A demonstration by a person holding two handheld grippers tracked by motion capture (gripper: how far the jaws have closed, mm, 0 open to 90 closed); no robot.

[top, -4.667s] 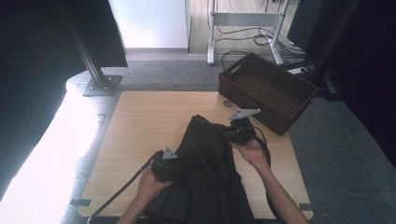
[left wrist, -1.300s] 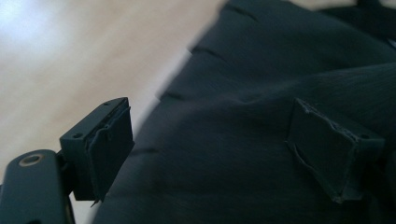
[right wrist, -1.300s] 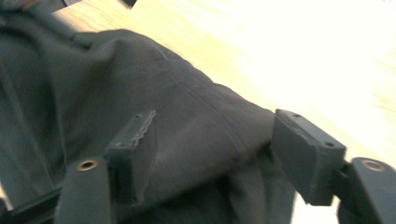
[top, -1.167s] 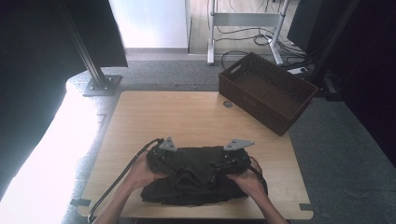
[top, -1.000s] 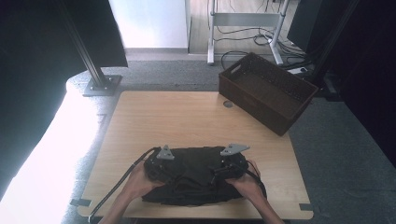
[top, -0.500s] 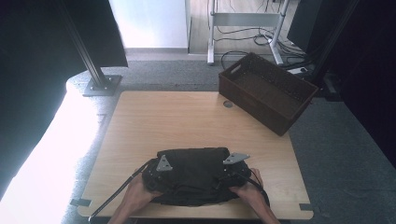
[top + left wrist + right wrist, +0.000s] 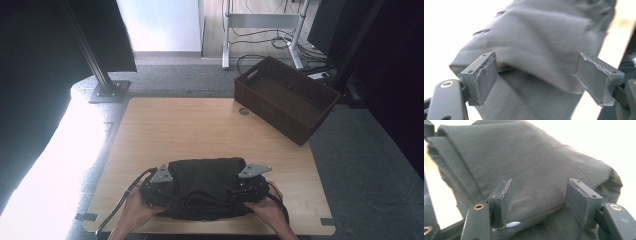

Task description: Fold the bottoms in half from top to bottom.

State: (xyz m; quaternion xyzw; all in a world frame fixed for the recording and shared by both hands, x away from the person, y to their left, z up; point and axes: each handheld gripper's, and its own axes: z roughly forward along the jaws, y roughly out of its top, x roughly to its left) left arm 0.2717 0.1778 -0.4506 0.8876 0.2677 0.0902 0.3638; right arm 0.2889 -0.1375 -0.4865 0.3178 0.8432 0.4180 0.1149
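**A:** Walk me through it, biggest first.

**B:** One wooden table (image 7: 200, 125), pale top. One brown basket (image 7: 287, 97) at its far right corner, with nothing I can see in it. One dark garment (image 7: 207, 187) at the near edge, roughly centred, lying as a compact bundle with several layers stacked. Then my two grippers: the left gripper (image 7: 159, 181) at the bundle's left end and the right gripper (image 7: 251, 179) at its right end.

**A:** How far along are you?

**B:** I judge the folding nearly done. The garment is already a neat, short rectangle, layers on top of each other. What seems left is tidying the near edge, which looks lumpy, and perhaps carrying it to the basket, though that is my guess.

**A:** Are you holding it?

**B:** No. In the left gripper view the left gripper (image 7: 537, 82) has its jaws wide apart, with cloth between them but not touching the pads. In the right gripper view the right gripper (image 7: 542, 202) also stands apart; its jaws have just been closing, with a fold of cloth between them, yet I see gaps beside both pads.

**A:** Count?

**B:** One table, one basket, one garment, two grippers.
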